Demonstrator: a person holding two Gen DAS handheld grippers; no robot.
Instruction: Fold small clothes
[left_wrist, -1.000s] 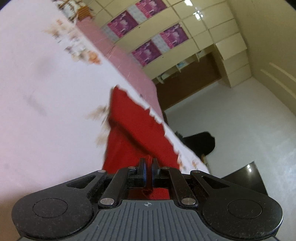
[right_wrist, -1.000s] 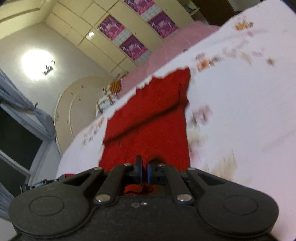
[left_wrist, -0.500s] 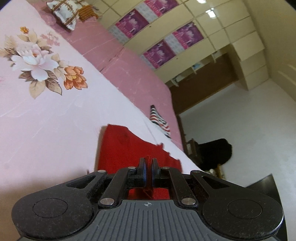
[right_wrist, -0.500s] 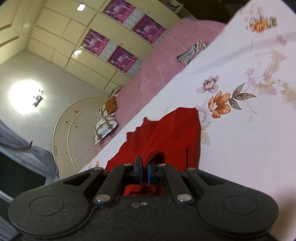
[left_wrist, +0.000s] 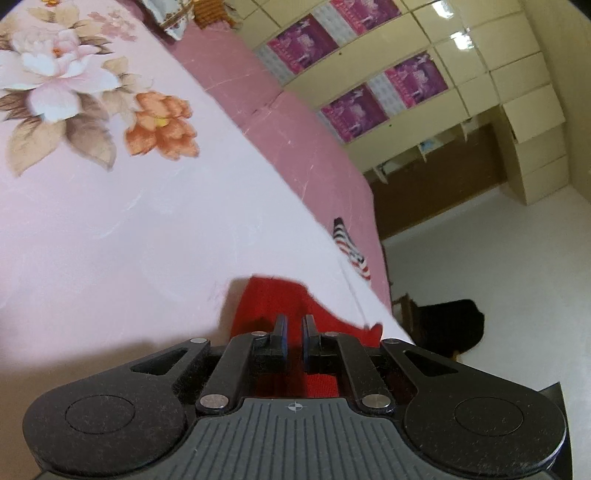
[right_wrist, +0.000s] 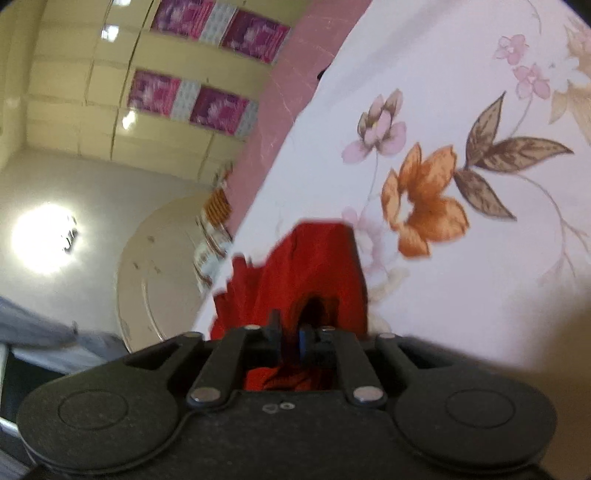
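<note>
My left claw (left_wrist: 293, 326) has its fingers parted by a narrow gap, with red fabric showing through the gap; nothing is pinched between them that I can see. The red garment (left_wrist: 273, 302) lies on the floral bedsheet (left_wrist: 147, 229), right under and just ahead of that claw, its far edge a short way beyond the fingertips. Past the garment, toward the bed's edge, I see a striped cloth (left_wrist: 351, 251) lying on the pink border of the bed.

Through the right wrist camera, my right claw (right_wrist: 290, 332) also shows a small gap between its fingers. The red garment (right_wrist: 317, 266) bunches up directly in front of it, with a dark fold opening at the fingertips; I cannot tell whether any cloth is caught there. An orange printed flower (right_wrist: 421, 203) sits on the sheet just beside the garment's right edge.
</note>
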